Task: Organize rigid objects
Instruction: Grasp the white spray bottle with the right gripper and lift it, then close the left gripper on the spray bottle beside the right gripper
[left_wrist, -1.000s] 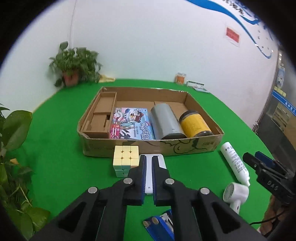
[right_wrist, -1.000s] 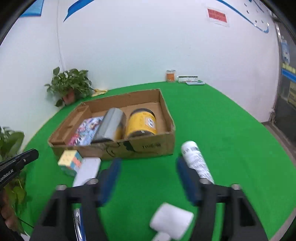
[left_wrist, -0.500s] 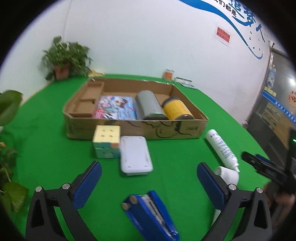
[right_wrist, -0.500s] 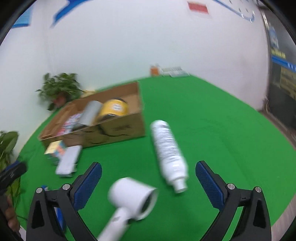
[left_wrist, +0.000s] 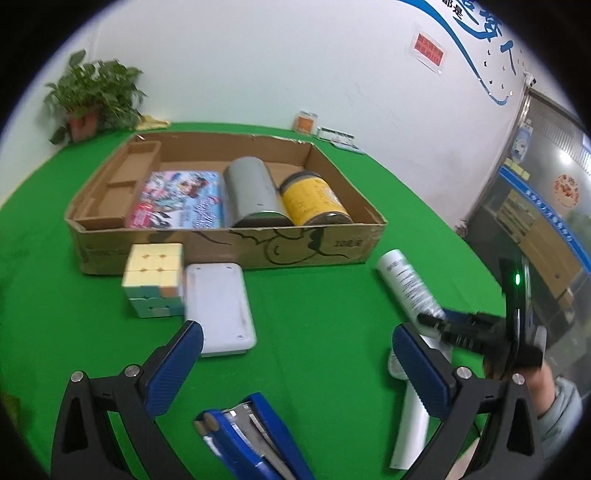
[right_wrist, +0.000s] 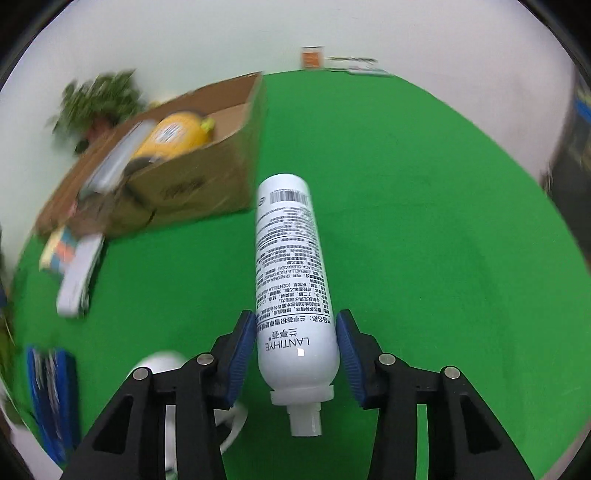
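A white LANTHYE bottle (right_wrist: 291, 280) lies on the green table, cap toward me. My right gripper (right_wrist: 297, 354) is open, with a blue pad on each side of the bottle's lower body; the pads stand close to it. The bottle also shows in the left wrist view (left_wrist: 406, 280). My left gripper (left_wrist: 299, 369) is wide open and empty above the table, behind a blue stapler (left_wrist: 251, 439). A cardboard box (left_wrist: 229, 247) holds a picture box, a grey can (left_wrist: 251, 192) and a yellow jar (left_wrist: 314, 199).
A pastel puzzle cube (left_wrist: 155, 277) and a white flat case (left_wrist: 218, 302) lie in front of the box. A white hand fan (left_wrist: 413, 424) lies at the right, by my right gripper. Potted plants stand at the back left (left_wrist: 92, 99).
My left gripper opened wide and drew back. My right gripper swung right and moved down over the white bottle, its pads narrowing around it.
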